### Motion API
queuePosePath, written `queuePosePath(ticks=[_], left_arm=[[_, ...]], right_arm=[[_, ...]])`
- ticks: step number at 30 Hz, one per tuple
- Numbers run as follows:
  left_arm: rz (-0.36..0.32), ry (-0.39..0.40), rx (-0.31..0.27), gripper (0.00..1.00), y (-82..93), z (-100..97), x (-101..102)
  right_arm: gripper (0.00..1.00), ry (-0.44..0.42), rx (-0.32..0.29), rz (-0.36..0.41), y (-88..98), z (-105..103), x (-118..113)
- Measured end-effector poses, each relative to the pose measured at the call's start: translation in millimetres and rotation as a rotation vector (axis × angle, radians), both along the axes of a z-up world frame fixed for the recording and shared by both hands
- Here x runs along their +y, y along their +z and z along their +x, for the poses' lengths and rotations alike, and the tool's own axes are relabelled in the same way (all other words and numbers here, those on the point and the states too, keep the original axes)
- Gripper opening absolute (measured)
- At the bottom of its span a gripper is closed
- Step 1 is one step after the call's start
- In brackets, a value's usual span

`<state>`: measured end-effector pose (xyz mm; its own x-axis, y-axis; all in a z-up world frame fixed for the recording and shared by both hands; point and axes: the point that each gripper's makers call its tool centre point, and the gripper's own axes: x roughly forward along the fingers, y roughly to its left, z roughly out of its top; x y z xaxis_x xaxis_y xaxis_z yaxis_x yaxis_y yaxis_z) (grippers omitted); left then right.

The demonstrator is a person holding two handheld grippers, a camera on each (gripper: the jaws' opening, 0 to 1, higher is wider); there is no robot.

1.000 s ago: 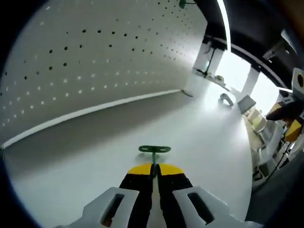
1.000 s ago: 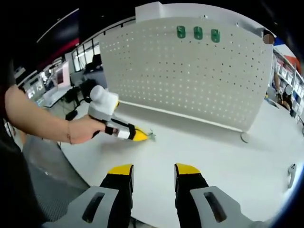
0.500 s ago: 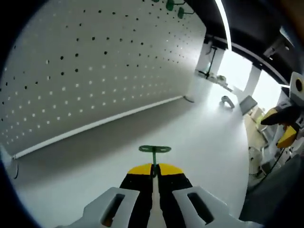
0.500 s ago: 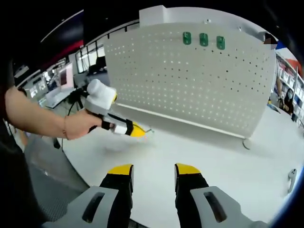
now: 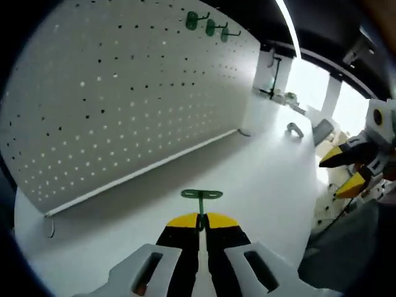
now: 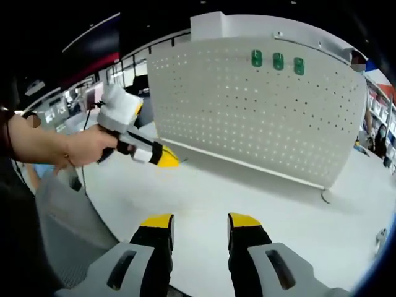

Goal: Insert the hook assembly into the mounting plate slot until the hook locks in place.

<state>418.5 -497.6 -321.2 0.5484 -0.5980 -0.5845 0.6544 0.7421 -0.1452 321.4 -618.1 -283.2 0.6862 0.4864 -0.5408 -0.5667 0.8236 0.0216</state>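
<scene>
My left gripper (image 5: pixel 199 221) is shut on a green hook (image 5: pixel 201 196), whose flat crossbar sticks out just past the yellow tips. The white pegboard (image 5: pixel 124 93) rises ahead and to the left, with three green hooks (image 5: pixel 209 25) hung near its top. In the right gripper view a person's hand holds the left gripper (image 6: pixel 168 162) raised above the white table (image 6: pixel 247 192), pointing toward the pegboard (image 6: pixel 260 117); three green hooks (image 6: pixel 278 60) sit high on it. My right gripper (image 6: pixel 199 223) stands open and holds nothing. It also shows at the right edge of the left gripper view (image 5: pixel 345 170).
The pegboard stands on the white table (image 5: pixel 260 173) on small feet (image 6: pixel 326 197). A small grey metal part (image 5: pixel 294 130) lies far on the table. Shelving and bright windows lie beyond the table edge. A person's forearm (image 6: pixel 37 145) reaches in from the left.
The left gripper has lifted off the table with the hook and risen toward the pegboard. The right gripper stays open, its view shifted slightly.
</scene>
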Motion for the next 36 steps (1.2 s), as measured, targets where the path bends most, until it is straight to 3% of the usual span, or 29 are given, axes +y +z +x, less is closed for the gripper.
queuePosePath(ticks=[16, 26, 36], left_arm=[[0.034, 0.027, -0.032, 0.02, 60.7, -58.7, 32.4], [0.064, 0.040, -0.026, 0.02, 73.8, -88.6, 38.9], [0.131, 0.032, -0.009, 0.02, 72.7, -110.0, 39.2]], right_arm=[[0.33, 0.138, -0.045, 0.014, 17.0, -7.9, 42.5], [0.31, 0.246, -0.063, 0.042, 33.5, -14.4, 78.1], [0.28, 0.374, -0.074, 0.047, 44.5, -18.4, 121.7]])
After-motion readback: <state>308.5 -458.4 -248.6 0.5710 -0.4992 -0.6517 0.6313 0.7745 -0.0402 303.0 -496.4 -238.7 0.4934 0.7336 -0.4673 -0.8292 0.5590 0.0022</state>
